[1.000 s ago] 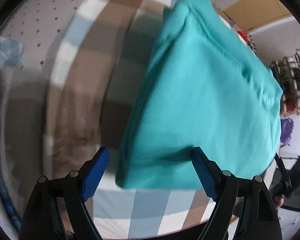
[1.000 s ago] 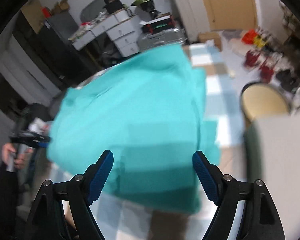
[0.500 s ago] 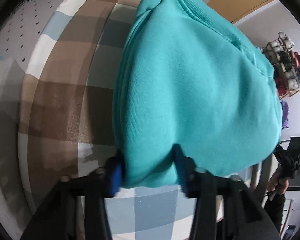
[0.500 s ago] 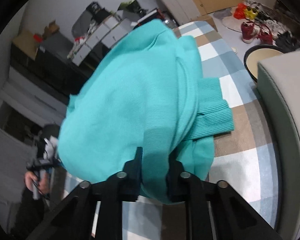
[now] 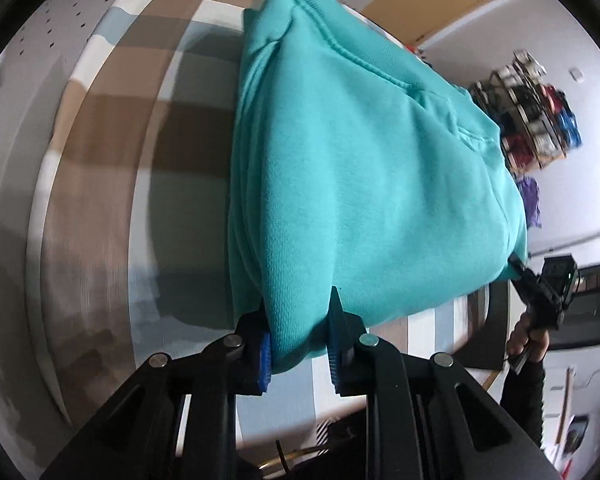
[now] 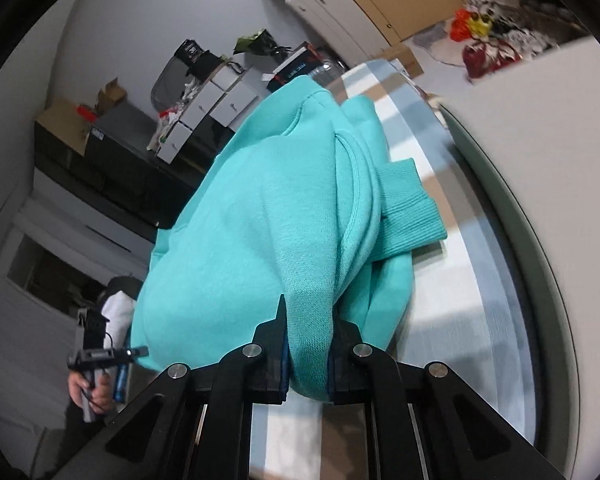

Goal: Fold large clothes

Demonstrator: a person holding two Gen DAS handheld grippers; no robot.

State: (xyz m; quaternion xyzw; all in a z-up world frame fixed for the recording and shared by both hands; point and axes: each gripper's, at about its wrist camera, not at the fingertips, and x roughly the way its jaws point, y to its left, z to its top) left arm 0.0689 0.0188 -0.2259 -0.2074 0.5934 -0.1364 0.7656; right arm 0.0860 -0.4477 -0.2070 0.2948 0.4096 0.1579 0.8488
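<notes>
A folded teal sweatshirt (image 5: 360, 180) lies on a checked blue, brown and white cloth (image 5: 172, 80). My left gripper (image 5: 300, 312) has a thick corner fold between its blue pads, which press on it while the jaws are still closing. In the right wrist view the sweatshirt (image 6: 260, 220) shows a ribbed cuff (image 6: 412, 208) sticking out to the right. My right gripper (image 6: 308, 320) is shut on the near fold at the opposite corner. Each view shows the other gripper held in a hand: the right one (image 5: 548, 280) and the left one (image 6: 104, 354).
A grey cushioned edge (image 6: 540, 140) curves along the right of the checked cloth (image 6: 440, 300). A grey dotted surface (image 5: 40, 40) borders it on the other side. Behind stand a shoe rack (image 5: 540, 112), stacked boxes (image 6: 204, 108) and wardrobes (image 6: 380, 8).
Both grippers stood open short of the sweatshirt a second ago. They have moved onto its near edge and closed on folds of it, and the edge bunches up between the pads.
</notes>
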